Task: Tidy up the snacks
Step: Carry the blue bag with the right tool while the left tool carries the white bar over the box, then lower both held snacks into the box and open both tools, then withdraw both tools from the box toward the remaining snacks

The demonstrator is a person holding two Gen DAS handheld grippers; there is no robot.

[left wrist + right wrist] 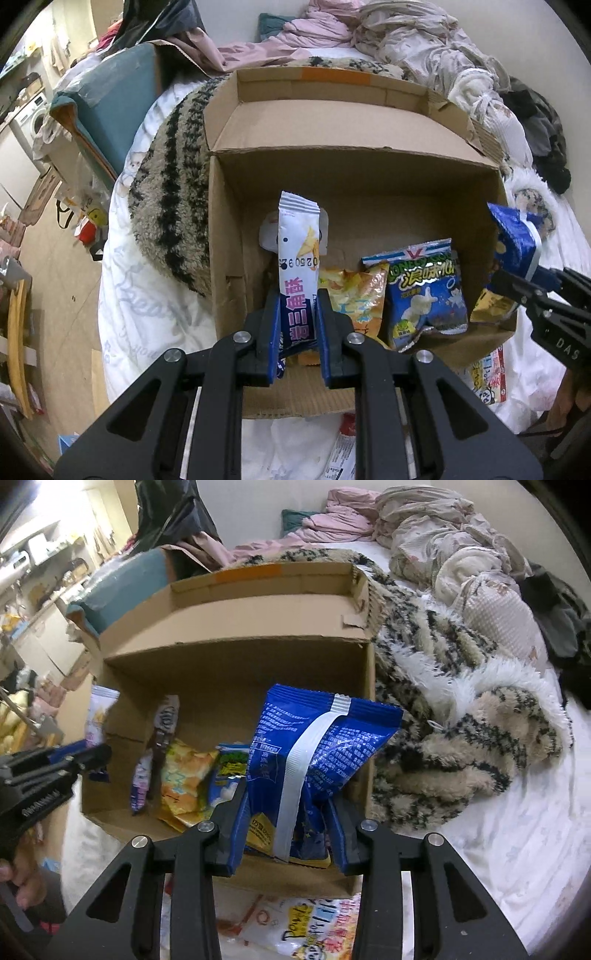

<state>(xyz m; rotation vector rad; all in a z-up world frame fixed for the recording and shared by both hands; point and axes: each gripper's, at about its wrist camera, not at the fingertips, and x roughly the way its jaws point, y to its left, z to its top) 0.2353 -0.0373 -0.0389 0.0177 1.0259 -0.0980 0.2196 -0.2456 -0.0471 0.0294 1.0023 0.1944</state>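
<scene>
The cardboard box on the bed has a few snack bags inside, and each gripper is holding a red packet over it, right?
Not quite: neither packet is red. The left gripper holds a white packet, seen in the left wrist view, and the right gripper holds a blue packet, seen in the right wrist view. The cardboard box does hold a few snack bags.

Black tongs, blue pads
</scene>
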